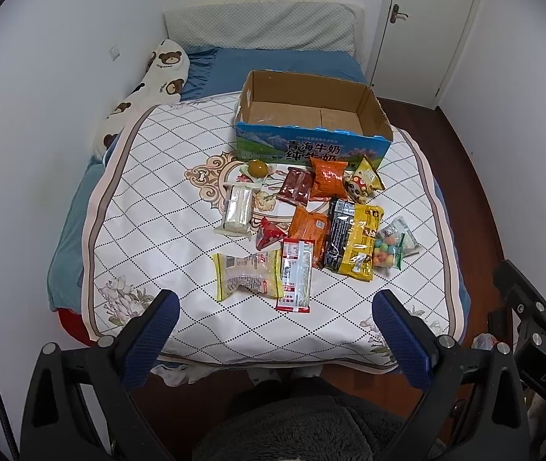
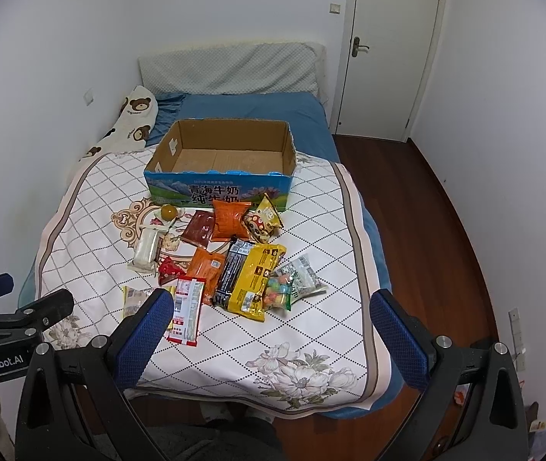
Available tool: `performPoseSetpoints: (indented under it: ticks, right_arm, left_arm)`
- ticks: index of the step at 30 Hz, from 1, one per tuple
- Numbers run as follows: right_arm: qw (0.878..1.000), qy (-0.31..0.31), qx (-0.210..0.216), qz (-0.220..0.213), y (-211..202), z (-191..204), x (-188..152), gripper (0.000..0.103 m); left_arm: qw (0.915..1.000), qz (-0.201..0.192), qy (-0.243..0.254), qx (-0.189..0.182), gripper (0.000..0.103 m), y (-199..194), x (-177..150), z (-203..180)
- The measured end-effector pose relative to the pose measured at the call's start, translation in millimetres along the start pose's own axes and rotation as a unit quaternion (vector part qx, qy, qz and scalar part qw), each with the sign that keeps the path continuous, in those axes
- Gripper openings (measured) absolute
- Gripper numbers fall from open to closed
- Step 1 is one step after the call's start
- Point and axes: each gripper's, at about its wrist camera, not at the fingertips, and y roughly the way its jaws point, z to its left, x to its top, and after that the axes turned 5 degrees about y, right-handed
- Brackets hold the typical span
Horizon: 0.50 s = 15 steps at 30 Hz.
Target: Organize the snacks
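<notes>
Both claws were spread wide and held nothing: left claw (image 1: pixel 275 319) and right claw (image 2: pixel 271 317) hung over the foot of the bed (image 1: pixel 62 238), above the quilted cover (image 2: pixel 311 199). The right claw's frame also showed at the right edge of the left view, the left's at the left edge of the right view.

Open cardboard box (image 1: pixel 313 115) sat mid-bed, blue printed front facing the cameras, bare cardboard floor inside. Snacks lay loose on the cover just in front of it: round orange ball (image 1: pixel 257 168) near the box's left corner, white wrapped pack (image 1: pixel 236 209) below it, dark red packet (image 1: pixel 294 190), orange puffy bag (image 1: pixel 326 178) touching the box front, yellow cartoon bag (image 1: pixel 365 182) beside that. Nearer: small red triangle pack (image 1: pixel 269 232), flat orange packet (image 1: pixel 309 226), large black-and-yellow bag (image 1: pixel 353 240), clear bag of coloured candies (image 1: pixel 392 247) at its right edge, red-and-white sachet (image 1: pixel 295 274) overlapping a clear yellow-edged bun pack (image 1: pixel 246 274).

Bear-print pillow (image 1: pixel 158 73) lay along the left wall. White door (image 2: pixel 392 50) shut at back right.
</notes>
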Motion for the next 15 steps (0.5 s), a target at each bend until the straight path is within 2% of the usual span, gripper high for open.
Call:
performPoseSetpoints:
  ticks: [15]
  right_arm:
    - [1.000, 0.004, 0.002, -0.003, 0.9, -0.6, -0.3, 0.103]
  left_arm:
    - [1.0000, 0.001, 0.001, -0.001, 0.103, 0.5, 1.9, 1.1]
